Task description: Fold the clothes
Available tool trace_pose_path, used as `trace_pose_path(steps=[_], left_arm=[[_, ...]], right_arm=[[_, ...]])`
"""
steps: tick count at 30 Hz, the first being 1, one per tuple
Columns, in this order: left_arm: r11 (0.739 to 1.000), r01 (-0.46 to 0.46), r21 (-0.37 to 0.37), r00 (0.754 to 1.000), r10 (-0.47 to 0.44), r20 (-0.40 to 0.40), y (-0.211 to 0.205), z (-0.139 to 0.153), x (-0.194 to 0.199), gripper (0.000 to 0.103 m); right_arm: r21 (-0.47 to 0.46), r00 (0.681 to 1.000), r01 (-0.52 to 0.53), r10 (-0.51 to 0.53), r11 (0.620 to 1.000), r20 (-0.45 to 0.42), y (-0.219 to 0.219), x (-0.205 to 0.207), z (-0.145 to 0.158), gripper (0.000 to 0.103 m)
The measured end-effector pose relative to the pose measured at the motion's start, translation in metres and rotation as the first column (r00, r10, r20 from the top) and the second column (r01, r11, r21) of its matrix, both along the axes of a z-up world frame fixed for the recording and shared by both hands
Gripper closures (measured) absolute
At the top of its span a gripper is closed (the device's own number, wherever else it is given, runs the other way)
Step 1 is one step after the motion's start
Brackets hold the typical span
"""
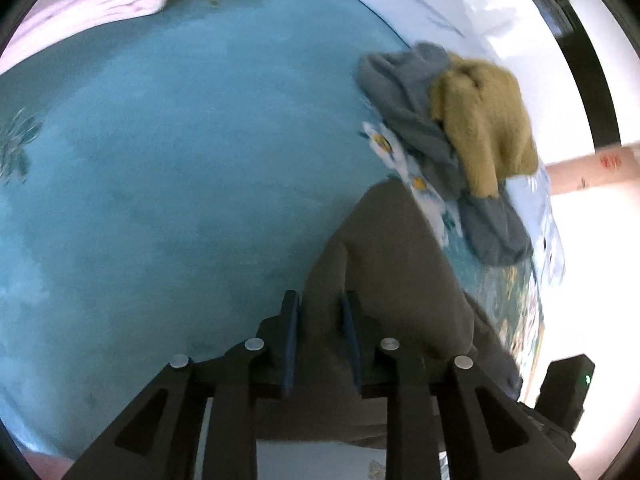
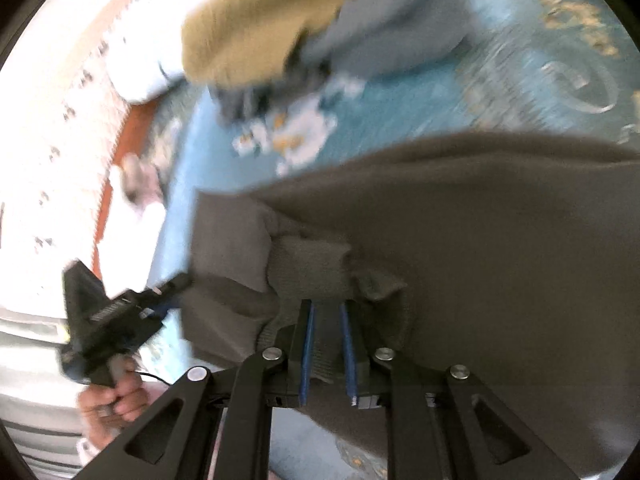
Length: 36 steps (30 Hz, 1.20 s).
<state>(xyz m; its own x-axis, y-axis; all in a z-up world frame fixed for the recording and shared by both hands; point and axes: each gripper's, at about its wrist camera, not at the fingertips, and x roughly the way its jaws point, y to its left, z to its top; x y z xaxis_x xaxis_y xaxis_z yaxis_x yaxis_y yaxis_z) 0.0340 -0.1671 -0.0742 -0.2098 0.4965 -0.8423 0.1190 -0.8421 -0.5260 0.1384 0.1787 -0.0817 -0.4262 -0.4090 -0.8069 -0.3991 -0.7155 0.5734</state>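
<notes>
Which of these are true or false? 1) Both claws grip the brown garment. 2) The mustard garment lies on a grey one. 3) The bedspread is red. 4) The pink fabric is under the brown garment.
1) Left claw and right claw both grip the brown garment: true.
2) Mustard garment lies on the grey garment: true.
3) False: the bedspread is teal.
4) False: the pink fabric lies apart, at the far edge.

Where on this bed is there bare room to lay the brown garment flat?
The wide teal bedspread, between the folded pink blanket and the brown garment, is bare. It's crowded beside the mustard and grey clothes pile.
</notes>
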Motion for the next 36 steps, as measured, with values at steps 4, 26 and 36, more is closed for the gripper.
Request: trace_pose_path(steps=[4,26,36], left_arm=[[0.998,-0.018,-0.056,0.991,0.01,-0.135,0.003,0.039,0.013,0.078],[0.895,0.445,0.02,0.894,-0.443,-0.069,0.172,-0.013,0.058,0.076],[0.895,0.446,0.023,0.893,-0.443,-0.083,0.172,-0.009,0.06,0.076]], right_arm=[[0.051,0.985,0.165,-0.161,0.985,-0.064,0.076,0.054,0.042,0.078],[-0.203,0.669,0.737,-0.739,0.645,0.078,0.194,0.238,-0.042,0.044],[-0.203,0.592,0.797,-0.802,0.568,0.078,0.184,0.231,-0.031,0.057]])
